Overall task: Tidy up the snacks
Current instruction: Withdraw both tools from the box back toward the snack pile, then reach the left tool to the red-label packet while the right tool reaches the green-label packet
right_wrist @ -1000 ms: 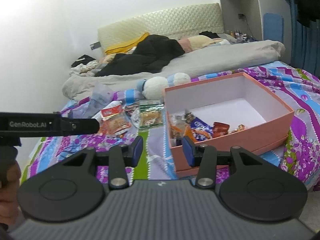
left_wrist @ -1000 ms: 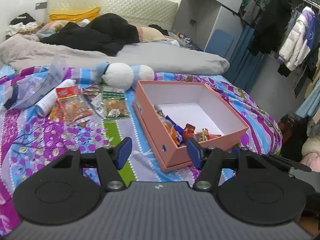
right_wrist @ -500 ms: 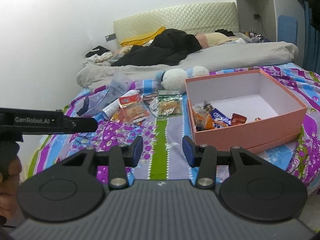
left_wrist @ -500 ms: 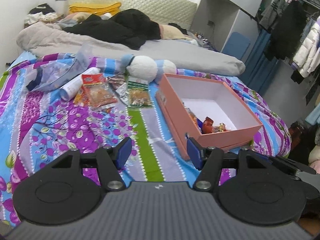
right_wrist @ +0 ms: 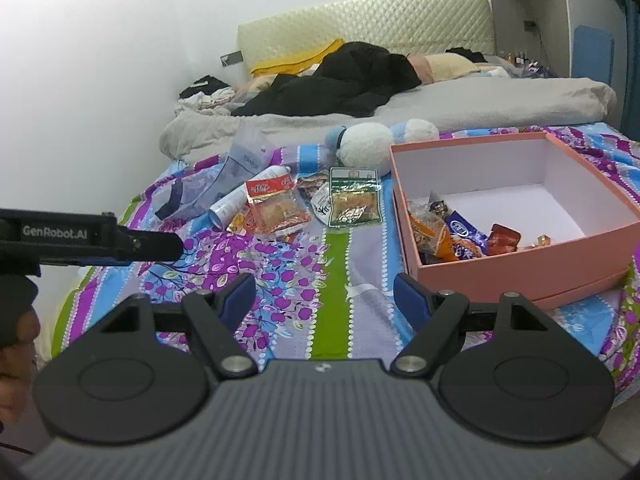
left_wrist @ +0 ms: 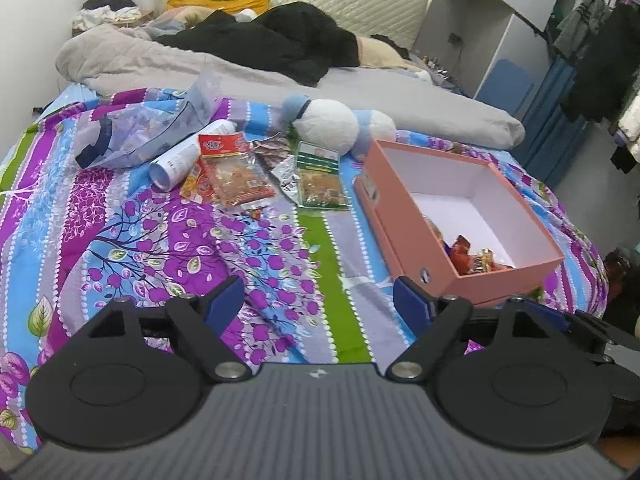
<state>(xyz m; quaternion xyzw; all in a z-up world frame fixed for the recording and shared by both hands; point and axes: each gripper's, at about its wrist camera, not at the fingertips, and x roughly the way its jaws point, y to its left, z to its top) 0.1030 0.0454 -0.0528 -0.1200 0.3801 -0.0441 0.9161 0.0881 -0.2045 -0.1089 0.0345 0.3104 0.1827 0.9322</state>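
Your left claw (left_wrist: pixel 318 298) and your right claw (right_wrist: pixel 324 294) both have their jaws wide apart, just opened further, with nothing between them; each one hangs over a free strip of the flowered purple, blue and green bedspread (left_wrist: pixel 160 248). This soft, slightly wrinkled strip is open room between you and the snacks. At the right stands the pink cardboard box (right_wrist: pixel 520 268), rectangular with straight walls and a white inside; its near corner is just beside your right claw's right finger in the right wrist view. In the box, against the near left wall, lie some shiny wrapped snacks: an orange packet (right_wrist: pixel 434 236), a blue-and-white one (right_wrist: pixel 464 232) and a red one (right_wrist: pixel 505 238). The back half of the box floor is bare. Left of the box, apart from it, loose snacks lie flat on the bed: a green-edged clear packet (right_wrist: pixel 354 202), a red-topped clear packet (right_wrist: pixel 276 208) and a white tube (right_wrist: pixel 236 202) partly under it. Behind them is a crumpled transparent plastic bag (left_wrist: pixel 148 132) and a round white plush toy (left_wrist: pixel 326 128), which touches the box's far corner. From the left edge of the right wrist view the black body of the other device (right_wrist: pixel 88 240) reaches in.
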